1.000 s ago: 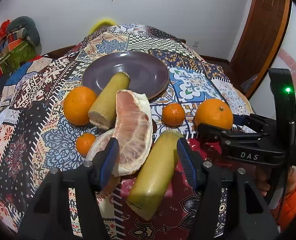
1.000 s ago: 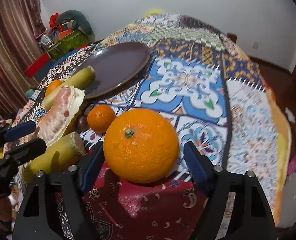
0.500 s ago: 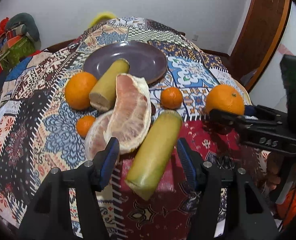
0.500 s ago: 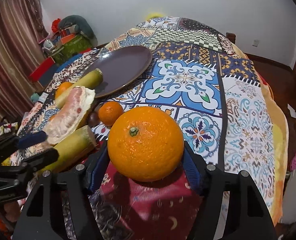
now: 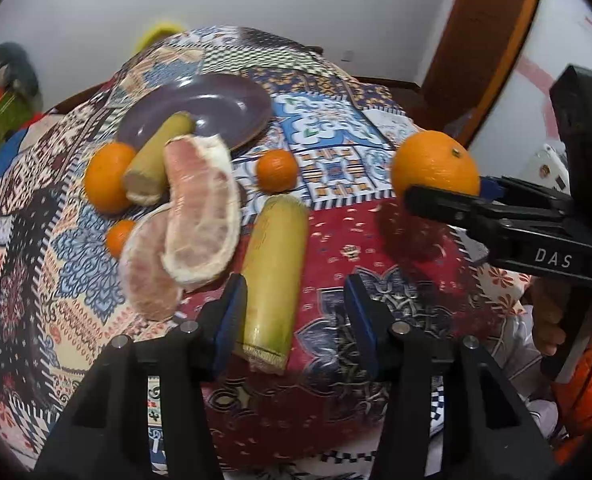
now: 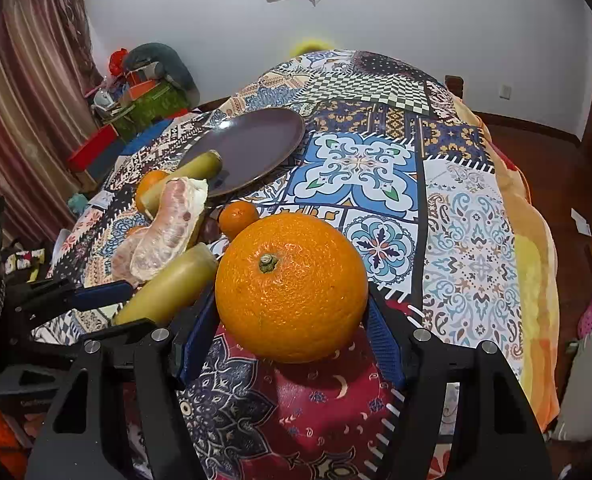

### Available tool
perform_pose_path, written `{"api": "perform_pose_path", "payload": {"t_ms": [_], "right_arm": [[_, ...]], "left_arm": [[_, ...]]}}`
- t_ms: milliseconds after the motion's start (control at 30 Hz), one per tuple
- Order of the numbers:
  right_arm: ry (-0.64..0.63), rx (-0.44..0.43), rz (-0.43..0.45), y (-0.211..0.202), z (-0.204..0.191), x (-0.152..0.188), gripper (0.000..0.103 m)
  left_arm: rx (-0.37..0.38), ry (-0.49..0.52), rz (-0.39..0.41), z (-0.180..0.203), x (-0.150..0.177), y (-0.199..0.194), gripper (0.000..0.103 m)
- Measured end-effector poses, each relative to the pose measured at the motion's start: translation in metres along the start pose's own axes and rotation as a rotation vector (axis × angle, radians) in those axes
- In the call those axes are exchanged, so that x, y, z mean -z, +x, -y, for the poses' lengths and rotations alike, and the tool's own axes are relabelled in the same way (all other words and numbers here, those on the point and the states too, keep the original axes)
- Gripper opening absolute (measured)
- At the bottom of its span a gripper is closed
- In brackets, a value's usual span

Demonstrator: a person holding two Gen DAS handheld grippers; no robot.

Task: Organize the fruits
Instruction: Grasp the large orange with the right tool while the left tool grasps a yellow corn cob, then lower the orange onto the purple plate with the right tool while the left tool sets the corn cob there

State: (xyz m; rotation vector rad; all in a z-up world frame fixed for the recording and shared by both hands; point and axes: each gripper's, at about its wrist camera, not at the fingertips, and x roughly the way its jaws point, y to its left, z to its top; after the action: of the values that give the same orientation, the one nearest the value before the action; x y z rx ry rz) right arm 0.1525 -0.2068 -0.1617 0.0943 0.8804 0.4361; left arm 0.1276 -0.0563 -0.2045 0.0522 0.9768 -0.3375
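Note:
My right gripper (image 6: 292, 336) is shut on a large orange (image 6: 291, 287) and holds it above the red patch of the tablecloth; the orange also shows in the left wrist view (image 5: 435, 164). My left gripper (image 5: 292, 312) is open, its fingers on either side of the near end of a yellow-green cane piece (image 5: 274, 276), which lies on the cloth. A purple plate (image 5: 232, 104) stands further back, with a second cane piece (image 5: 158, 158) leaning on its rim. Pomelo segments (image 5: 196, 216), another orange (image 5: 108, 178) and two small tangerines (image 5: 277, 171) lie around.
A patterned patchwork cloth (image 6: 472, 216) covers the round table. Clutter and bags (image 6: 144, 92) stand at the far left by a curtain. A wooden door frame (image 5: 484, 52) is at the right. The table edge drops off at the right (image 6: 536, 280).
My right gripper closed on the large orange and lifted it off the cloth. My left gripper moved forward and to the right along the near cane piece.

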Motion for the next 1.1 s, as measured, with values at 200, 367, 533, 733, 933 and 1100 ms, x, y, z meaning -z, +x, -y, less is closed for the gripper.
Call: {"api": "perform_pose_path", "payload": {"t_ms": [200, 367, 533, 733, 933, 1100], "right_arm": [[-0.003, -0.006, 0.019, -0.009, -0.001, 0.001, 0.065], [-0.006, -0.002, 0.025, -0.012, -0.003, 0.001, 0.065], [-0.003, -0.004, 0.026, -0.011, -0.002, 0.002, 0.065], [0.008, -0.003, 0.012, -0.006, 0.001, 0.003, 0.065], [0.017, 0.002, 0.007, -0.004, 0.004, 0.002, 0.065], [0.021, 0.0, 0.01, -0.004, 0.004, 0.0, 0.065]], "left_arm": [[-0.052, -0.005, -0.02, -0.002, -0.013, 0.019, 0.05], [-0.035, -0.018, -0.062, -0.009, -0.017, 0.036, 0.05], [-0.017, -0.036, -0.091, -0.01, -0.017, 0.053, 0.048], [-0.019, -0.029, -0.08, -0.005, -0.027, 0.063, 0.046], [-0.03, -0.061, -0.054, -0.012, -0.025, 0.06, 0.038], [-0.032, -0.063, -0.042, -0.011, -0.024, 0.05, 0.038]]}}
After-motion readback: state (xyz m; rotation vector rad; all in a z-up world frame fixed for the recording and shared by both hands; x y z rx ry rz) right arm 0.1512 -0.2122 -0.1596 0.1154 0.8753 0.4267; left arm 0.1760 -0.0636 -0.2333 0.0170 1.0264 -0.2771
